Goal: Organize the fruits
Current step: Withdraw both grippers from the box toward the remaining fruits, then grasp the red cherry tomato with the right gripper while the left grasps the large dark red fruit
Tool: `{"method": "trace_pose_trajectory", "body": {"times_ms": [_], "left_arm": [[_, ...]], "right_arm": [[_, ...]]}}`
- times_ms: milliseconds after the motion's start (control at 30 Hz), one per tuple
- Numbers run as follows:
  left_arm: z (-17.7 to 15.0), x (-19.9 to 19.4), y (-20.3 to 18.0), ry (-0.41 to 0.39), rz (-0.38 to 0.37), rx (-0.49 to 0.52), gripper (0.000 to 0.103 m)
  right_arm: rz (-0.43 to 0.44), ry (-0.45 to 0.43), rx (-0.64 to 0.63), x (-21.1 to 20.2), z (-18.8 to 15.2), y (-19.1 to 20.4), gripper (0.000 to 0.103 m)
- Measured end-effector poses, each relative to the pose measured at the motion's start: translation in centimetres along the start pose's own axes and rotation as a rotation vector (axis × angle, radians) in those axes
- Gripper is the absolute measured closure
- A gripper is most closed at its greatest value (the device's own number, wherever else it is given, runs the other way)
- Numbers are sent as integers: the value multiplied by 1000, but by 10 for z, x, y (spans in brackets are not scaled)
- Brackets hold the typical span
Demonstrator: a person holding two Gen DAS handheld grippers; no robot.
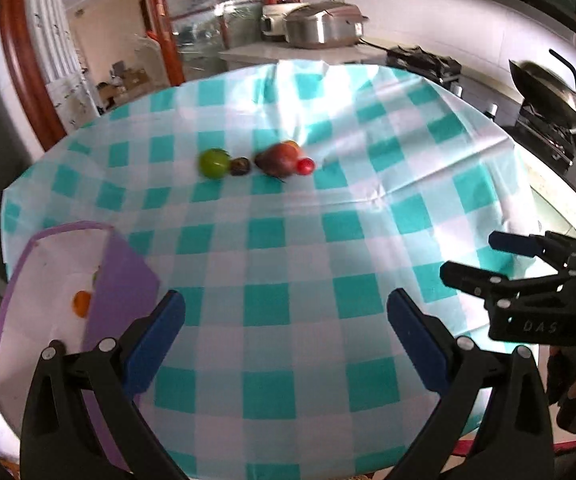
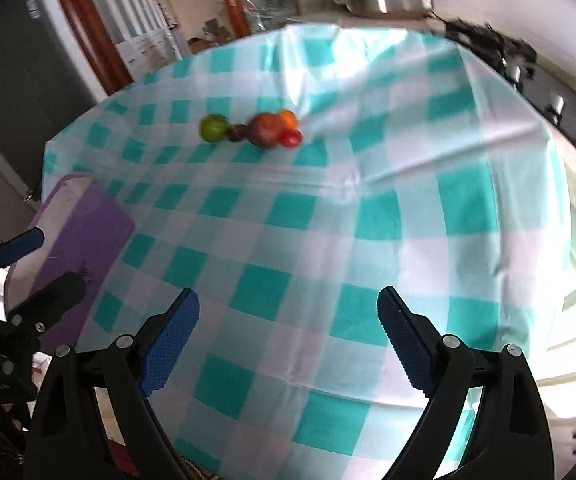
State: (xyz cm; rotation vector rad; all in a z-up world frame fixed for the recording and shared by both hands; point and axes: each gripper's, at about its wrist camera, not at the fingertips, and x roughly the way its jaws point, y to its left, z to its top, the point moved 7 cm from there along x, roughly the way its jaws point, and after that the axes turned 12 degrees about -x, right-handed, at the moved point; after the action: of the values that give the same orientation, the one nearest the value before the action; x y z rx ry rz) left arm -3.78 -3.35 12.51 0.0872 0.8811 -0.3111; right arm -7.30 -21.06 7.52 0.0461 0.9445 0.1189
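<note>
Several fruits lie in a row near the far middle of the checked table: a green fruit (image 1: 212,163) (image 2: 212,128), a small dark fruit (image 1: 240,166), a large reddish-brown fruit (image 1: 278,159) (image 2: 266,128), a small red one (image 1: 305,165) (image 2: 291,138) and an orange one (image 2: 287,117) behind. A purple bin (image 1: 120,276) (image 2: 92,232) stands at the near left, with a small orange fruit (image 1: 82,303) inside. My left gripper (image 1: 286,332) is open and empty above the near cloth. My right gripper (image 2: 288,334) (image 1: 483,256) is open and empty too, to the right of the left one.
The teal-and-white checked cloth (image 1: 288,240) covers a round table. Behind it stands a counter with a metal cooker (image 1: 323,26). A pan on a stove (image 1: 547,88) sits at the right. A wooden door frame (image 1: 24,60) is at the far left.
</note>
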Motion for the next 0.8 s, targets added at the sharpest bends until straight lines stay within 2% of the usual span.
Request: {"method": "trace_pose_trajectory", "body": {"times_ms": [167,333,433,600,700,800], "left_arm": [[6,29,5,49,-7,-4,2],[24,69,24,103,-16,-47,2],[37,95,41,134,-22,-102,2],[45,148,72,210,-14,-253,2],[44,177,76,232,-31,-308,2],[47,200,74,230,-47,-331,2]], "right_arm": [[-15,47,-22,27,0,0,15],[-35,92,-58,66,21,4,15],[-41,120,-70,94,35,5,15],[-65,160,-74,141,54,-1,16],[-97,152,-126,166,76,-7,17],[-95,127,-197,187,100,-7,22]]}}
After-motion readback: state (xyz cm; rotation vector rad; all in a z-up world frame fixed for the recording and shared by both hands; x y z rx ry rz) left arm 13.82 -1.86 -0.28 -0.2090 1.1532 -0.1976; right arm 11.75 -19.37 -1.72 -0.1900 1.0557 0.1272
